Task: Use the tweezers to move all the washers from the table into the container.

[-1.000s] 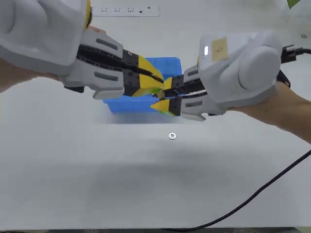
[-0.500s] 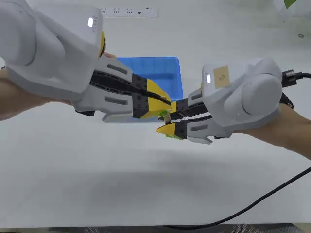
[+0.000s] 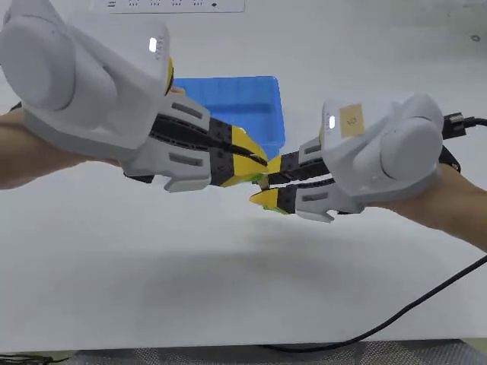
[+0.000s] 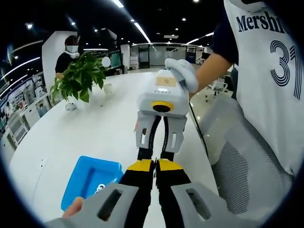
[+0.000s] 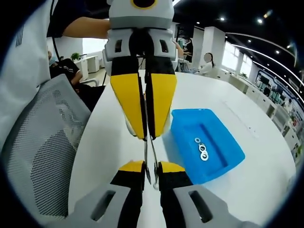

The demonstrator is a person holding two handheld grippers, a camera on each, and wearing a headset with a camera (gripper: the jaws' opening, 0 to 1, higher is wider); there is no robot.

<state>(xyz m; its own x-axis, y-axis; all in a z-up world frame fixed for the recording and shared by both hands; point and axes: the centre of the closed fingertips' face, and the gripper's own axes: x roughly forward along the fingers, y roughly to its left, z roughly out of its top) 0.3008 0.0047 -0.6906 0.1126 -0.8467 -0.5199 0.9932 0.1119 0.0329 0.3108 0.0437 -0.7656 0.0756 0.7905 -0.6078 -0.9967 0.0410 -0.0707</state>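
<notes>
The blue container (image 3: 228,103) stands on the white table behind both grippers. In the right gripper view three washers (image 5: 202,148) lie inside the container (image 5: 223,156). My left gripper (image 3: 259,166) comes in from the left and my right gripper (image 3: 263,195) from the right, tip to tip just in front of the container. Thin metal tweezers (image 5: 149,159) run between them. The left gripper (image 5: 148,135) is shut on one end. The two prongs lie between the nearly closed jaws of the right gripper (image 5: 152,168). The table under the grippers is hidden.
A black cable (image 3: 411,304) trails over the table's near right. A power strip (image 3: 175,4) lies at the far edge. A potted plant (image 4: 78,78) stands farther along the table with a person (image 4: 66,52) behind it. A mesh chair (image 5: 47,156) stands beside the table.
Both grippers have come toward me, from over the container's front edge to just in front of it. They now cover the washer that lay on the table a second ago.
</notes>
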